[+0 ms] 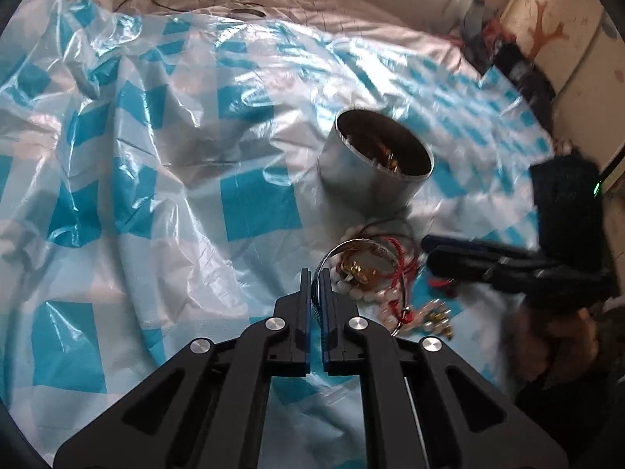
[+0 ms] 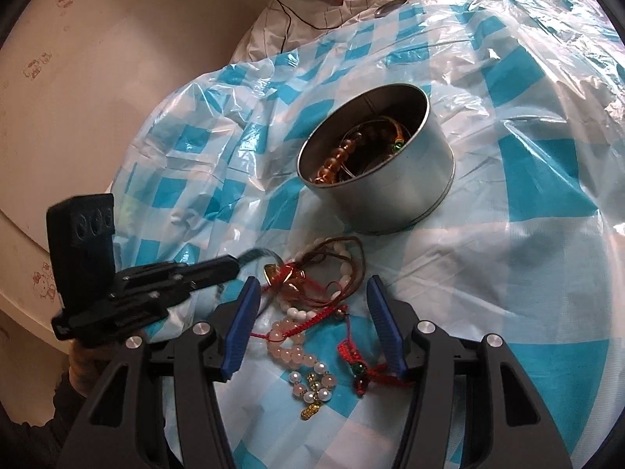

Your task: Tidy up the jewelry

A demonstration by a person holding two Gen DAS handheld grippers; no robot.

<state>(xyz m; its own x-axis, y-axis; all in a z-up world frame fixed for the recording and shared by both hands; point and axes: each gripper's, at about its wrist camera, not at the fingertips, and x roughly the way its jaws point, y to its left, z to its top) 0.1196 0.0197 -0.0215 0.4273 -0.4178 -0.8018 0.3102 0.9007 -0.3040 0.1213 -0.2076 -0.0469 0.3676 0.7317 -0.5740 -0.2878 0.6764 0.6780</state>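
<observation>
My left hand-held gripper (image 1: 316, 277) pinches the silver bangle (image 1: 361, 248) above the heap; the right hand-held gripper (image 2: 310, 285) gapes empty over the loose bracelets (image 2: 308, 336) on the bed. The tin (image 2: 394, 199) holds some beads; plenty remains.

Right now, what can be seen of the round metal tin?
The round metal tin is a short, silvery cylinder with plain, dull-shiny walls and no lid on. It stands on the blue-and-white checked plastic sheet, slightly tilted on the uneven surface. Inside lie amber beads and other jewelry. Neither gripper touches it; the loose jewelry pile lies just short of it.
</observation>
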